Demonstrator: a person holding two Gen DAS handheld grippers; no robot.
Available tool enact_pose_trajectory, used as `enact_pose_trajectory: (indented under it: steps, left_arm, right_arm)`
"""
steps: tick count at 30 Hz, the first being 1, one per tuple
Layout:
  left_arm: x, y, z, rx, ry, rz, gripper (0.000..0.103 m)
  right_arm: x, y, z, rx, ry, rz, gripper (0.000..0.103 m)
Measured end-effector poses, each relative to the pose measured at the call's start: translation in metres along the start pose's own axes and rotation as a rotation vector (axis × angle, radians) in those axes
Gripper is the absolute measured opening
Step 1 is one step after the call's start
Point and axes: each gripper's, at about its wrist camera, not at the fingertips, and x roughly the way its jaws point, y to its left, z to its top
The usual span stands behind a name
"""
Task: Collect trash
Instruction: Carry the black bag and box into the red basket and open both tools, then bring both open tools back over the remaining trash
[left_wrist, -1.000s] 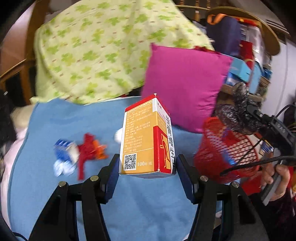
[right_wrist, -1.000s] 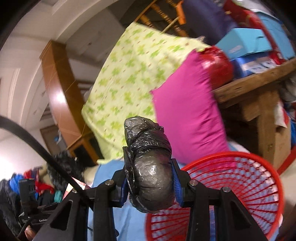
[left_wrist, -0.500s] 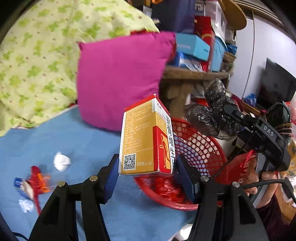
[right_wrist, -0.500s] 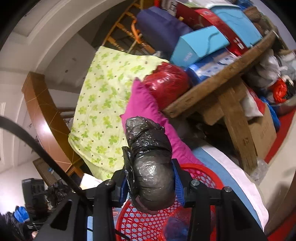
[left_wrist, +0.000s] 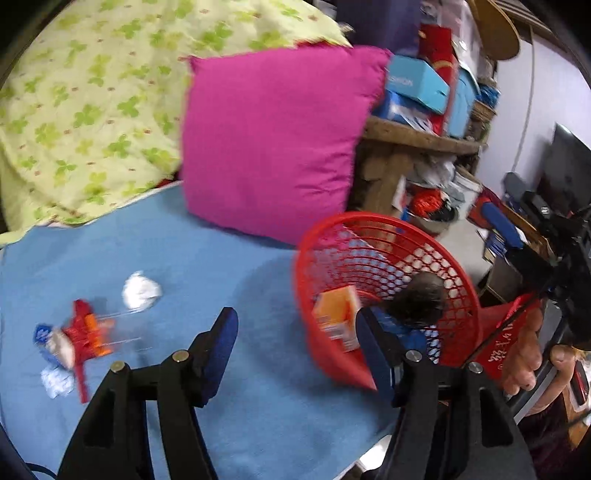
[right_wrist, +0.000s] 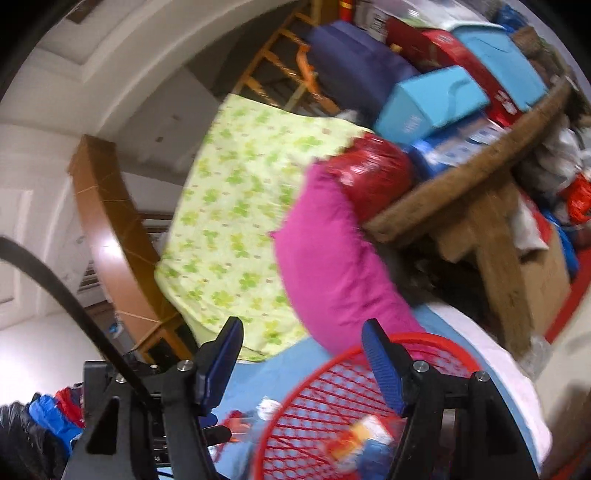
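A red mesh basket (left_wrist: 373, 236) stands on the blue bedsheet (left_wrist: 184, 258). Inside it lie an orange carton (left_wrist: 336, 314) and a black plastic bag wad (left_wrist: 421, 299). My left gripper (left_wrist: 295, 328) is open and empty, just left of the basket. My right gripper (right_wrist: 303, 347) is open and empty above the basket rim (right_wrist: 436, 343); the carton (right_wrist: 365, 439) shows blurred inside. On the sheet to the left lie a white crumpled paper (left_wrist: 141, 290), a red and orange wrapper (left_wrist: 86, 332) and blue and white scraps (left_wrist: 55, 380).
A magenta pillow (left_wrist: 273, 144) leans behind the basket, with a green-patterned quilt (left_wrist: 92, 92) to its left. A wooden table (left_wrist: 417, 136) stacked with boxes stands at the right. The bed edge lies just past the basket.
Both grippers have opened. The orange carton dropped from my left gripper and the black bag from my right, both into the red basket.
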Motion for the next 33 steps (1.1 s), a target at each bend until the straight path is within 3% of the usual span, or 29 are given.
enact_pose_trajectory:
  steps: [8, 11, 14, 22, 27, 33]
  left_arm:
    - [-0.078, 0.093, -0.045, -0.145, -0.086, 0.212, 0.073]
    - [-0.104, 0.129, -0.066, -0.228, -0.108, 0.285, 0.076]
    - [-0.128, 0.161, -0.089, -0.318, -0.126, 0.312, 0.076]
    - [-0.144, 0.199, -0.126, -0.395, -0.12, 0.388, 0.076]
    - [-0.137, 0.219, -0.148, -0.406, -0.089, 0.437, 0.076]
    - [-0.116, 0.246, -0.168, -0.435, -0.025, 0.485, 0.076]
  right_arm:
    - [0.015, 0.073, -0.022, -0.093, -0.013, 0.251, 0.07]
    - [0.033, 0.104, -0.042, -0.13, 0.047, 0.312, 0.071]
    - [0.057, 0.125, -0.065, -0.134, 0.135, 0.336, 0.071]
    - [0.13, 0.153, -0.134, -0.195, 0.391, 0.225, 0.071]
    - [0.186, 0.14, -0.175, -0.193, 0.558, 0.075, 0.071]
    - [0.241, 0.121, -0.208, -0.218, 0.681, -0.063, 0.071]
